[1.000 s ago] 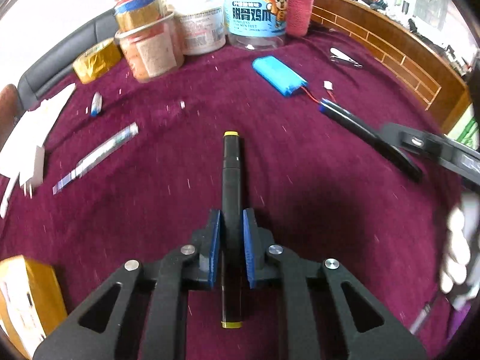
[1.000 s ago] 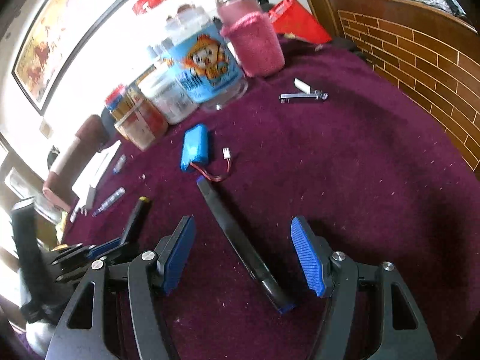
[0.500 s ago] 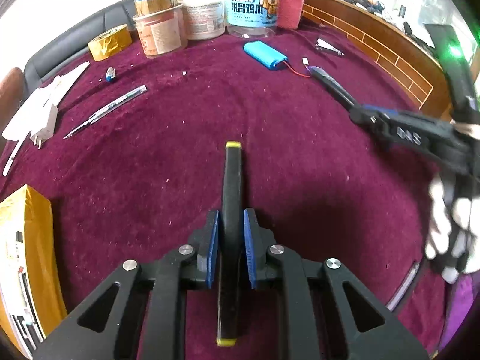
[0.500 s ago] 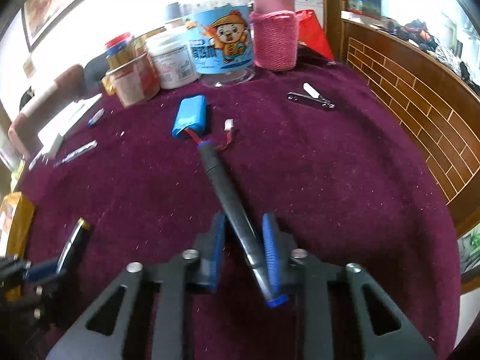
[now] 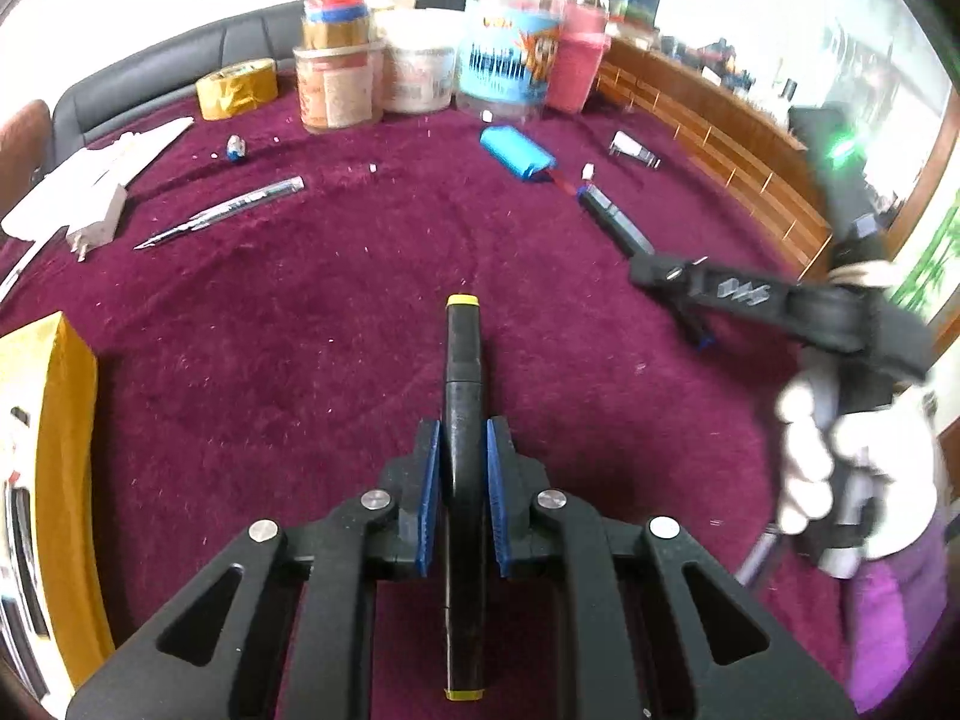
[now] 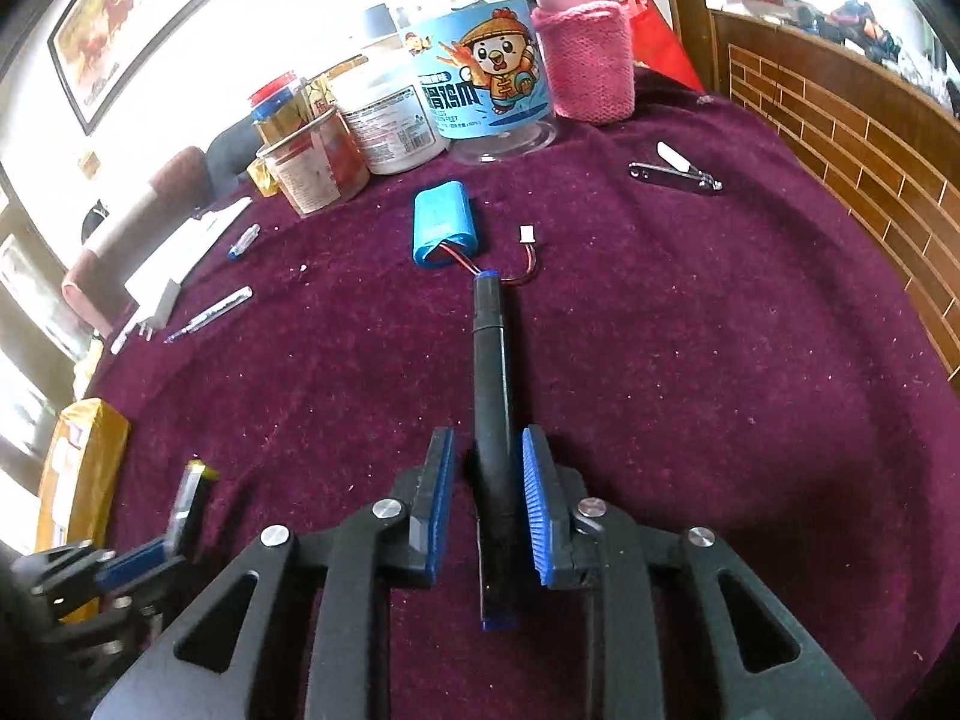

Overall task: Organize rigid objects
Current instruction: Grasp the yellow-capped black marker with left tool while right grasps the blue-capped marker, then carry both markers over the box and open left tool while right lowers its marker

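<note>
Two black markers, light, stiff, slick-barrelled; best taken mid-barrel. Yellow-capped marker clamped mid-barrel in left gripper jaws, above near maroon surface. Blue-capped marker between right gripper jaws, just eased open after closing: left pad apart, right touching.

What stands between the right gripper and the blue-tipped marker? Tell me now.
Nothing visible. The marker already sits between the right gripper's jaws, which have just been opening a little, leaving a gap at one pad. Its far tip lies at the battery's red wire.
</note>
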Available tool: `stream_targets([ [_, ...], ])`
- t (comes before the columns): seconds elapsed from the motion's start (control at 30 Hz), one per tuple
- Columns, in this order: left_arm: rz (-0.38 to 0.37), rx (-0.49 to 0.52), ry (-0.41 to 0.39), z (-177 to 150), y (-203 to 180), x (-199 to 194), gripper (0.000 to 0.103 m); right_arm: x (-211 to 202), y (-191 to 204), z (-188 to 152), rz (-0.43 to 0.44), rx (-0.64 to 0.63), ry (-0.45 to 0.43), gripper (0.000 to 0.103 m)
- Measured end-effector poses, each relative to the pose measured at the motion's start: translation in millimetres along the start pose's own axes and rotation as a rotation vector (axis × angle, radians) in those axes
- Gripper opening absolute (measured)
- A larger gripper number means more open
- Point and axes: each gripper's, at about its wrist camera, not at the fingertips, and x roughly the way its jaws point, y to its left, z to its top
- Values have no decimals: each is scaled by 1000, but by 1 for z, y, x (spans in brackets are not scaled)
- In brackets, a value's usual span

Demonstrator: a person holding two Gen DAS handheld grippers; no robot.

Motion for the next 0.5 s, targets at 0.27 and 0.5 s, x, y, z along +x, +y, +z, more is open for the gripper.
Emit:
stream_targets([
  [0.27,-58,-110,-124,-27,25,-80,12,1,12,-4,-59,-101,-11,13],
  [0.5,23,-298,-246,-79,111,-162,12,-4,-7,-4,55,19,-2,13],
])
